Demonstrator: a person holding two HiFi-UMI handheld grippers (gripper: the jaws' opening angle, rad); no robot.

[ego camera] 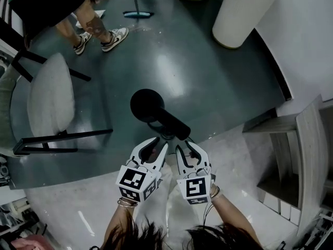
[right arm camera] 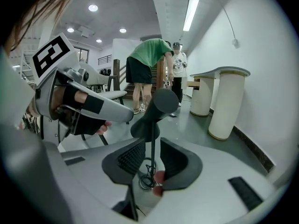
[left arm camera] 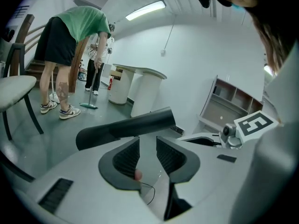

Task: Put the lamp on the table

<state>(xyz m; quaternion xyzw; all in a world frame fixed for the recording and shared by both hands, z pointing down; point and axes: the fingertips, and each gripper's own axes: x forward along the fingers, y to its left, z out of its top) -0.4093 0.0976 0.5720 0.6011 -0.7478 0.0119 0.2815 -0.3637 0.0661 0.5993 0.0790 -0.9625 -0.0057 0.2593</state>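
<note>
Head view, looking steeply down: a black lamp (ego camera: pixel 156 112) stands at the far edge of a pale surface (ego camera: pixel 88 210), its dark head reaching out past that edge above the grey floor (ego camera: pixel 208 77). The left gripper (ego camera: pixel 159 144) and the right gripper (ego camera: pixel 186 145) sit side by side just on the near side of the lamp, both pointing at it. A chair (ego camera: pixel 49 95) stands on the floor, well apart to the left. Left gripper view: the jaws of the left gripper (left arm camera: pixel 147 146) stand apart with only bare surface and a thin strand of cable (left arm camera: pixel 150 192) between them; the lamp's tubular head (left arm camera: pixel 128 127) lies across the view just above the jaw tips. Right gripper view: the jaws of the right gripper (right arm camera: pixel 153 148) are apart, and the lamp's thin stem (right arm camera: pixel 153 139) rises between them with a gap on each side, so nothing is clamped; a coil of cable (right arm camera: pixel 147 176) lies at its foot. The lamp looks rigid, smooth-finished and top-heavy, so it would likely tip easily; the low stem seems the surest place to hold, keeping clear of the cable.
</note>
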